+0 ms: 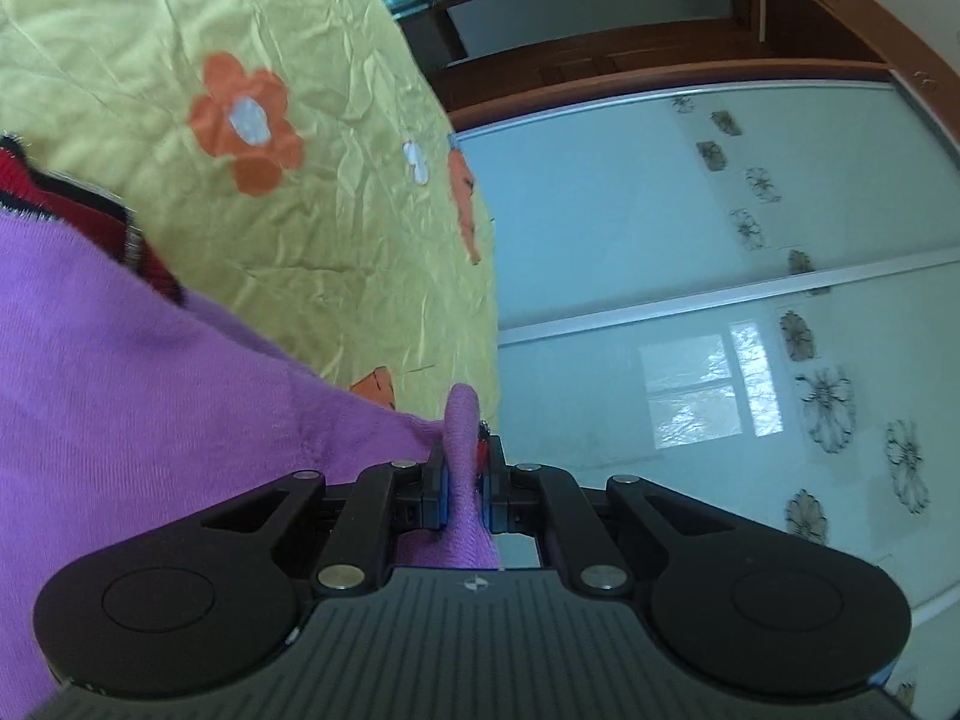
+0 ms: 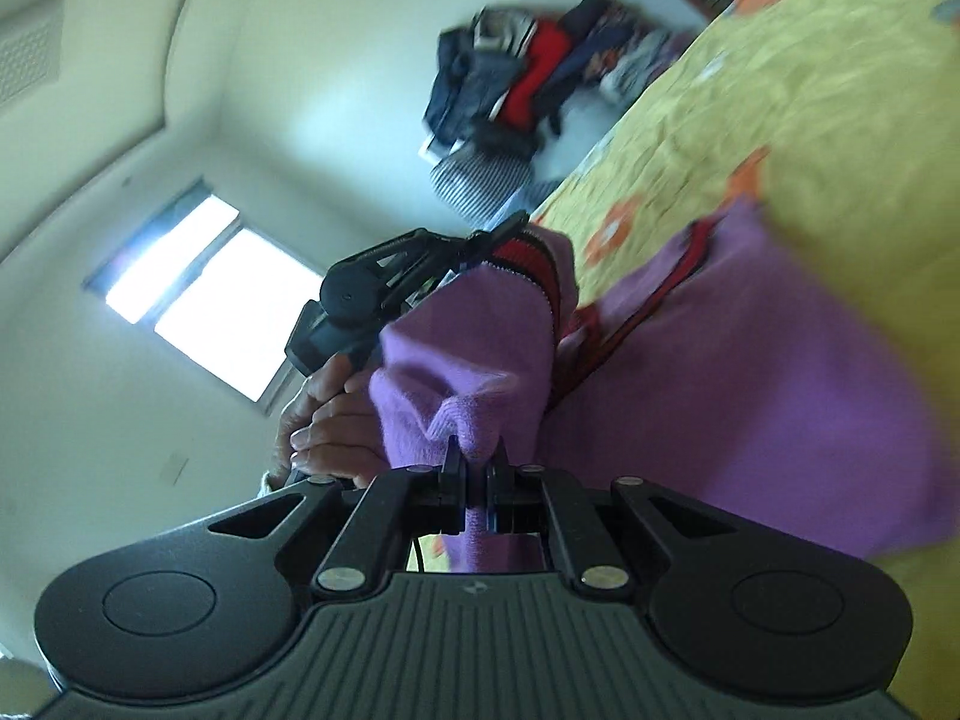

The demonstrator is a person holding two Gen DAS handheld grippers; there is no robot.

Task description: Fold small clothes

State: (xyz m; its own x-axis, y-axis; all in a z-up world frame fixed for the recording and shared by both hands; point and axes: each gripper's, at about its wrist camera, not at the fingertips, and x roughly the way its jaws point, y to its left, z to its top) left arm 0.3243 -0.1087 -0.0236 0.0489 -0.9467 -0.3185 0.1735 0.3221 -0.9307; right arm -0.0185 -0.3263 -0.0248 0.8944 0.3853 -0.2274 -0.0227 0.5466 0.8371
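Observation:
A small purple knit sweater [image 1: 120, 396] with red and black trim hangs between both grippers over a yellow flowered bedspread [image 1: 312, 192]. My left gripper [image 1: 465, 468] is shut on a pinched fold of the purple sweater's edge. My right gripper [image 2: 477, 468] is shut on another bunched part of the sweater [image 2: 750, 372]. The left gripper [image 2: 480, 240] also shows in the right wrist view, gripping the sweater's red-striped edge, with the person's hand [image 2: 330, 420] on its handle. The sweater's lower part drapes onto the bedspread [image 2: 810, 96].
A pile of dark, red and striped clothes [image 2: 516, 90] lies at the far end of the bed. A pale sliding wardrobe door with flower prints [image 1: 720, 300] stands beside the bed. A bright window [image 2: 204, 294] is in the wall.

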